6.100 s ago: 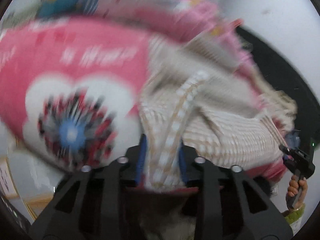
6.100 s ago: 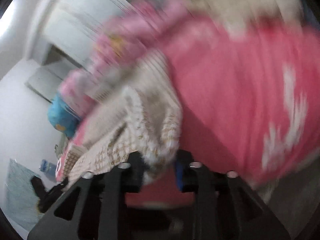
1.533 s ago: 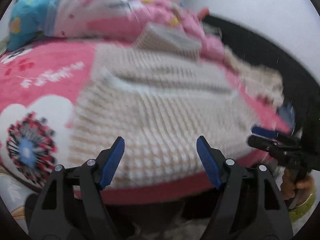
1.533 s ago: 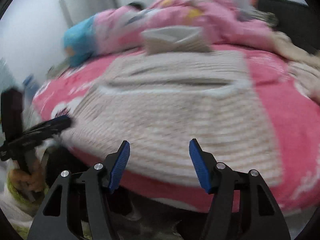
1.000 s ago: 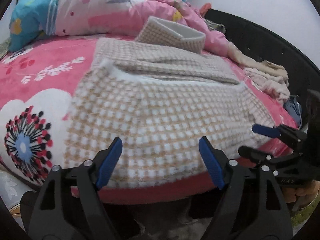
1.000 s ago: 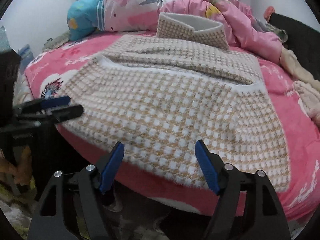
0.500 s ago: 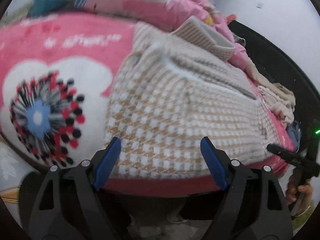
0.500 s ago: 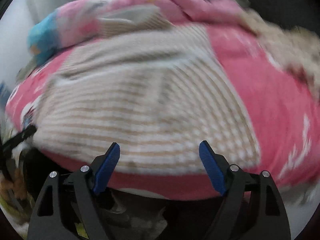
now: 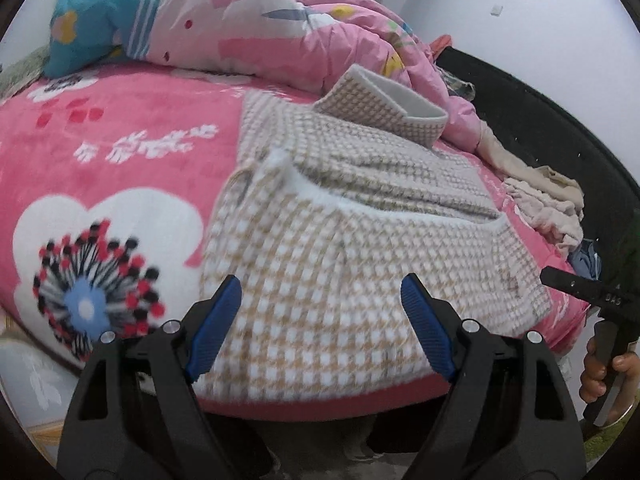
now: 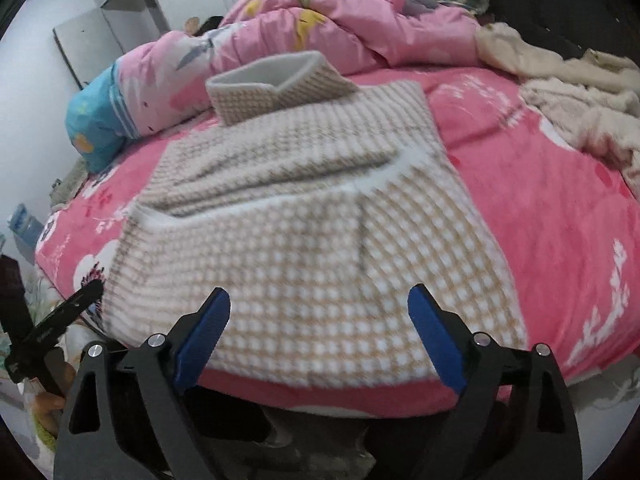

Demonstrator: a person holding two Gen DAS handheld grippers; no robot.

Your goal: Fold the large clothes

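Observation:
A large beige-and-white houndstooth garment (image 9: pixel 340 240) (image 10: pixel 312 240) lies folded on the pink bed, its collar (image 9: pixel 384 108) (image 10: pixel 276 80) at the far end and the lower half doubled back over the body. My left gripper (image 9: pixel 322 322) hangs open above the near hem with nothing between its blue pads. My right gripper (image 10: pixel 318 332) is also above the near hem, its jaws opening, nothing between them. Each gripper shows at the edge of the other's view, held by a hand.
A pink floral blanket (image 9: pixel 100 160) covers the bed (image 10: pixel 560 220). A rumpled pink quilt with a blue end (image 9: pixel 200 24) (image 10: pixel 280 28) lies behind the garment. Cream clothes (image 9: pixel 548 204) (image 10: pixel 580 92) are heaped at the right by a black bed frame (image 9: pixel 540 120).
Both grippers drew back and rose from the garment's near hem. The right gripper's jaws spread wider and its view rolled. The garment stays flat on the bed.

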